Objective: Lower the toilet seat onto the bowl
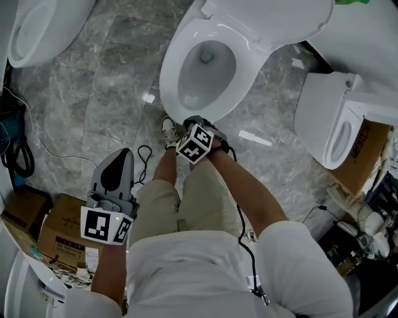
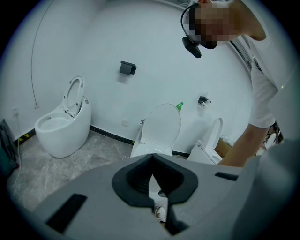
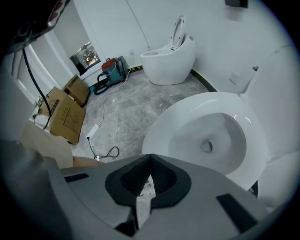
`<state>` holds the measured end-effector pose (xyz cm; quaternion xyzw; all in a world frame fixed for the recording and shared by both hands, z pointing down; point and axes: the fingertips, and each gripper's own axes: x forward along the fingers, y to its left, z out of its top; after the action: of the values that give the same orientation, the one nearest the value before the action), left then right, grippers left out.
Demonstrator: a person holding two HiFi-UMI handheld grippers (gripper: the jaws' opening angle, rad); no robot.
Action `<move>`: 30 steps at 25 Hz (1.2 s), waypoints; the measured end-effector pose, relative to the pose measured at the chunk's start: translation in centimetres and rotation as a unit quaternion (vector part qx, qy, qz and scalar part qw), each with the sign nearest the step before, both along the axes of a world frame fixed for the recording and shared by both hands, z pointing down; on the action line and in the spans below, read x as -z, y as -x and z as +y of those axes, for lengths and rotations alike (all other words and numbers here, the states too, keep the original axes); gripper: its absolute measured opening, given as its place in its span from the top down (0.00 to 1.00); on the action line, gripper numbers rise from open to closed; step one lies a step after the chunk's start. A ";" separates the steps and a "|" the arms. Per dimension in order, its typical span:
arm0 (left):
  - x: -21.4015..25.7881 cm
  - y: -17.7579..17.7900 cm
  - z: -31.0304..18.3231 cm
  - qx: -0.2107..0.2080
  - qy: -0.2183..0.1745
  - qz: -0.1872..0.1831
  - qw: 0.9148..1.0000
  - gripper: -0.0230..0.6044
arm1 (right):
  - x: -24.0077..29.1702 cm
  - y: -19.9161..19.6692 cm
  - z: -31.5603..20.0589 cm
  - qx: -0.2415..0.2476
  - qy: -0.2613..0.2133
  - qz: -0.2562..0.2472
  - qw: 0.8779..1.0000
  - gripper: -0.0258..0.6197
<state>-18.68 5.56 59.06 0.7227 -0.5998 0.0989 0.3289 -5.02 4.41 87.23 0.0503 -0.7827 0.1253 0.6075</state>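
The toilet seat (image 1: 169,81) appears to lie flat on the toilet bowl (image 1: 208,74), and the lid (image 1: 267,18) stands raised behind the bowl. The right gripper (image 1: 194,120) hangs just at the bowl's front edge and points steeply down. Its jaws are closed tip to tip with nothing between them. The left gripper (image 1: 126,152) is held well back from the bowl, off to its left above the marble floor (image 1: 106,93). Its jaws are likewise closed and empty.

Glossy ceramic bowl (image 1: 170,79), polished marble floor (image 1: 112,93)
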 end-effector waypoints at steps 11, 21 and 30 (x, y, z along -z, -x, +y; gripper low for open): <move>5.7 -2.3 -2.6 -0.035 -0.063 0.001 0.997 0.96 | 11.3 -2.9 -4.9 -0.167 -0.045 -0.056 0.983 0.96; 13.4 -5.3 -5.9 -0.091 -0.120 -0.016 0.989 0.96 | 22.2 -7.2 -9.6 -0.310 -0.092 -0.112 0.940 0.96; 19.7 -5.7 -7.3 -0.096 -0.171 -0.039 0.980 0.96 | 29.6 -9.9 -12.0 -0.378 -0.126 -0.167 0.902 0.96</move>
<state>-13.02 -1.74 39.39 0.8181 -0.5479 0.0540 0.1661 4.92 -7.56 57.62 0.3966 -0.8043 0.2527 0.3633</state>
